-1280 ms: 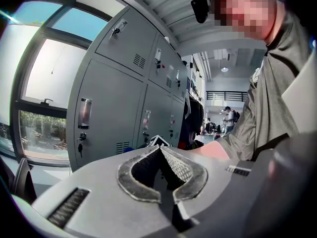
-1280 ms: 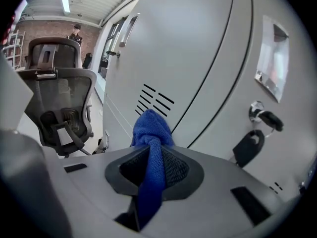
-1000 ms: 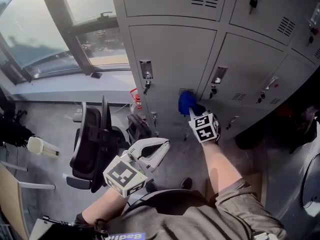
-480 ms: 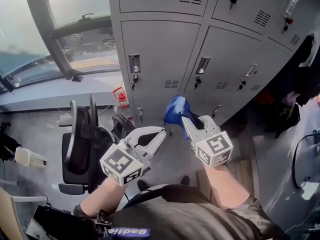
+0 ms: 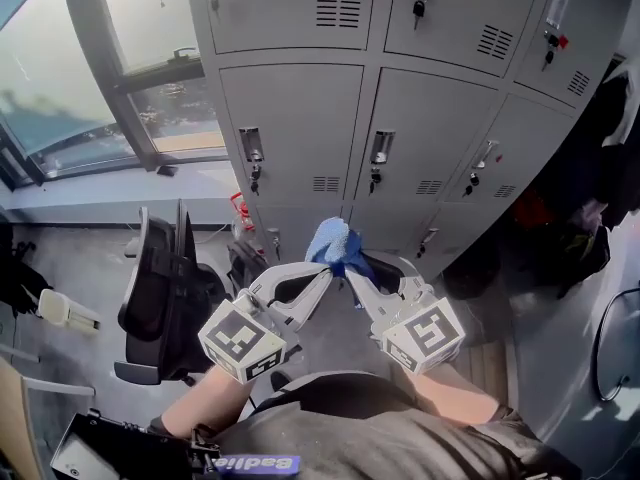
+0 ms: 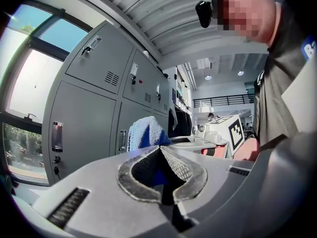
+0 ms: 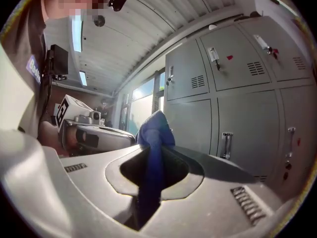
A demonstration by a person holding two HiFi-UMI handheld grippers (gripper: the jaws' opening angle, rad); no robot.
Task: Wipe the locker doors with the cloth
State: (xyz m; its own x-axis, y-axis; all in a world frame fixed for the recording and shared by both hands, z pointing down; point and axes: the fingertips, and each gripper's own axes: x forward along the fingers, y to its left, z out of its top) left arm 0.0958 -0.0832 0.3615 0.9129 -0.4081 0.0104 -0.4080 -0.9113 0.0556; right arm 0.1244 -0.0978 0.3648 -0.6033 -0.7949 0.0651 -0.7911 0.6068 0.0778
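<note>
Grey locker doors (image 5: 290,128) fill the head view, the blue cloth (image 5: 330,240) bunched well short of them; the left gripper view shows the left gripper (image 6: 159,148) closed, empty, just beside the cloth, the right gripper view the right gripper (image 7: 150,150) pinching it, so pressing it against a door probably comes next.

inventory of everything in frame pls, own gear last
lockers: one bank, many doors, grey, ahead
cloth: 1, blue, centre, short of the doors
office chair: 1, black, floor at left
window: 1, far left
small item: 1, red and white, floor by locker base
hanging clothes: dark, far right
left tongs: 1, grey, shut, tips beside cloth
right tongs: 1, grey, shut on cloth
</note>
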